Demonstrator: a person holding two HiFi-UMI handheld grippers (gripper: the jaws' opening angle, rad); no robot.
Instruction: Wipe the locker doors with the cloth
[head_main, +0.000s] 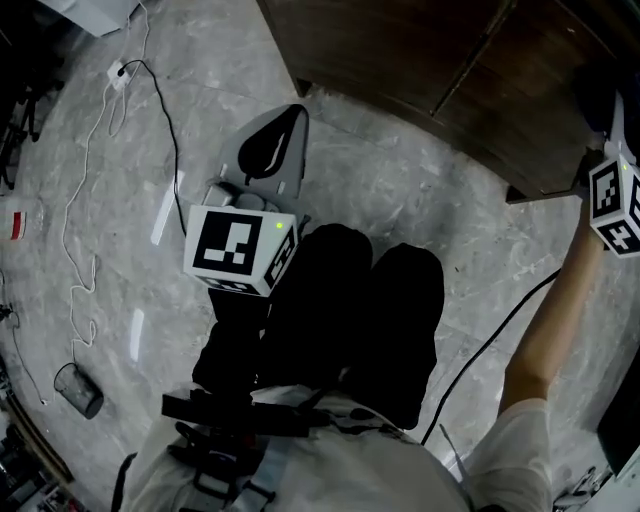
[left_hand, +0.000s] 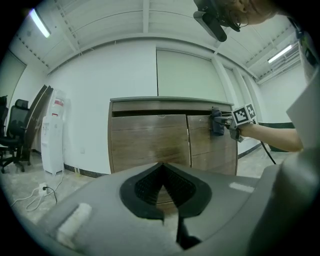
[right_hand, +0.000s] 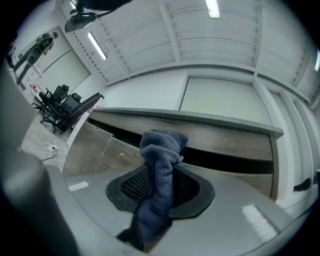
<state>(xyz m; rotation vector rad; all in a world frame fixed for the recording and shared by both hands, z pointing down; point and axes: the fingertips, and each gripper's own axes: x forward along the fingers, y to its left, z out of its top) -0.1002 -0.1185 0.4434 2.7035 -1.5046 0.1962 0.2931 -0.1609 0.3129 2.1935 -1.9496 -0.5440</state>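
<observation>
The locker is a low wooden cabinet with two brown doors (left_hand: 150, 142) under a grey top. In the right gripper view my right gripper (right_hand: 161, 175) is shut on a blue-grey cloth (right_hand: 160, 145), bunched upright between the jaws, close to the cabinet's top edge (right_hand: 215, 122). The left gripper view shows that cloth (left_hand: 216, 125) at the upper part of the right door; contact cannot be told. My left gripper (left_hand: 161, 166) is shut and holds nothing, held back from the doors. In the head view the left gripper (head_main: 272, 145) hangs above the floor and the right marker cube (head_main: 615, 205) is at the right edge.
A white water dispenser (left_hand: 52, 132) and office chairs (left_hand: 12, 137) stand left of the cabinet. White and black cables (head_main: 90, 200), a power strip (head_main: 118, 72) and a small dark bin (head_main: 78, 390) lie on the marble floor. The person's dark trouser legs (head_main: 350, 320) fill the middle.
</observation>
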